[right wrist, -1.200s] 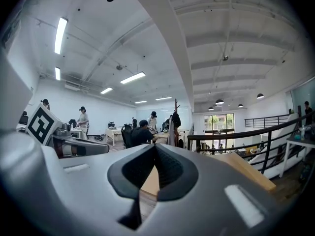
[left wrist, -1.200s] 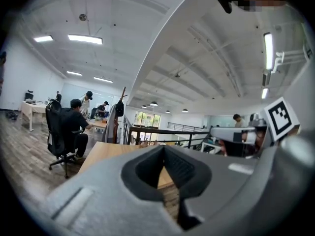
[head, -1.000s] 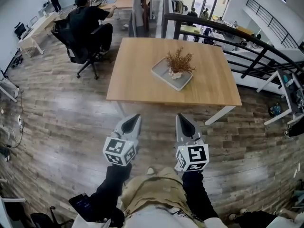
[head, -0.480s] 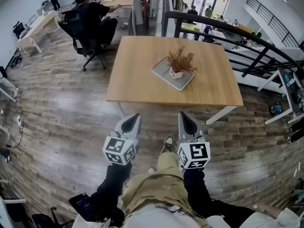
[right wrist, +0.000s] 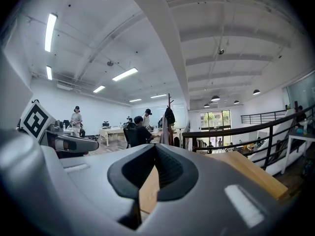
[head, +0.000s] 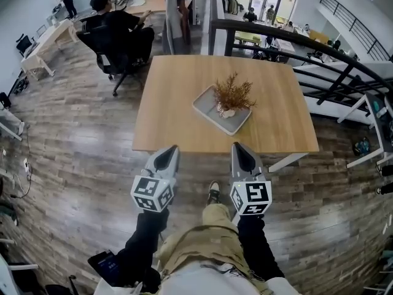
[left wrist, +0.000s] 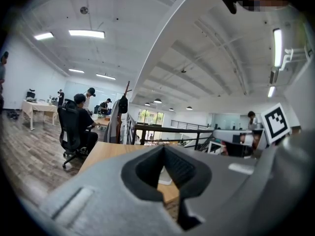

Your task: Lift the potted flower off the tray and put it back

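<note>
- The potted flower, dry brown sprigs in a small white pot, sits on the flat grey rectangular tray, toward the tray's right end. That's just above the middle of the head view.
- The tray lies cornerwise on the light wooden table, a bit right of the tabletop's centre.
- The left gripper is in the lower centre-left. Its own view shows the jaws pressed together at the tips with nothing between them. It's well apart from the tray, and its tip lines up with the table's near edge in the picture.
- Same deal for the right gripper at lower centre-right: jaws closed tip to tip, empty, pointing up-frame at the table.
- Below them you can see the wearer's khaki trousers and one dark shoe on the wood-plank floor.
- At the upper left, a seated person in black is on an office chair.
- A black railing runs across the upper right.
</note>
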The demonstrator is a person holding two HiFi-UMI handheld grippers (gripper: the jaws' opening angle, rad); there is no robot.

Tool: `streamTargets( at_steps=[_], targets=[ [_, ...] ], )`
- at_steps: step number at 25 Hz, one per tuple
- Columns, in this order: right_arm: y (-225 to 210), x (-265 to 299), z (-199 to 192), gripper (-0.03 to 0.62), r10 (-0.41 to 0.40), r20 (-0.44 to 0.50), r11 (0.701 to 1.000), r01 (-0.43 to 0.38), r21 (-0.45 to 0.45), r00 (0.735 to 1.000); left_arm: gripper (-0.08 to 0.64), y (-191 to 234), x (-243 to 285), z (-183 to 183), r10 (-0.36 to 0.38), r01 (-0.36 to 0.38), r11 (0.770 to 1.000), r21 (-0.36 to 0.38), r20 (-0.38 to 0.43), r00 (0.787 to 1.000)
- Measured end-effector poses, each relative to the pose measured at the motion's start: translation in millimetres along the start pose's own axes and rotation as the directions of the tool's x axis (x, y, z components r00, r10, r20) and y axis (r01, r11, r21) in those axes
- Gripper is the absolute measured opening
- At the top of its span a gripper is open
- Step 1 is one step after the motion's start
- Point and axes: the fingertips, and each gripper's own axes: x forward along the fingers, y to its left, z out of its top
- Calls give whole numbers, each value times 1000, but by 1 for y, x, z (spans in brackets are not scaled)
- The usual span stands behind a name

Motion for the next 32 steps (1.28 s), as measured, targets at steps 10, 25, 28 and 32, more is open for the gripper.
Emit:
streamTargets(
  at_steps=[10,25,28,32],
  targets=[
    [-104,120,30,5,9,3,1000,-9,-15,1000,2,30,152,47,8,-8,1000,10,17,1000],
    [-199,205,20,5,21,-22,1000,-21,3,1000,2,51,277,58,45,-45,999,15,0,999],
    [-201,218,13,5,27,-38,1000,-27,11,999,2,64,287,54,57,-57,998,8,-14,998],
    [-202,221,-2,5,31,-63,999,-29,27,998,2,72,291,50,64,-64,998,10,-20,998]
  ],
)
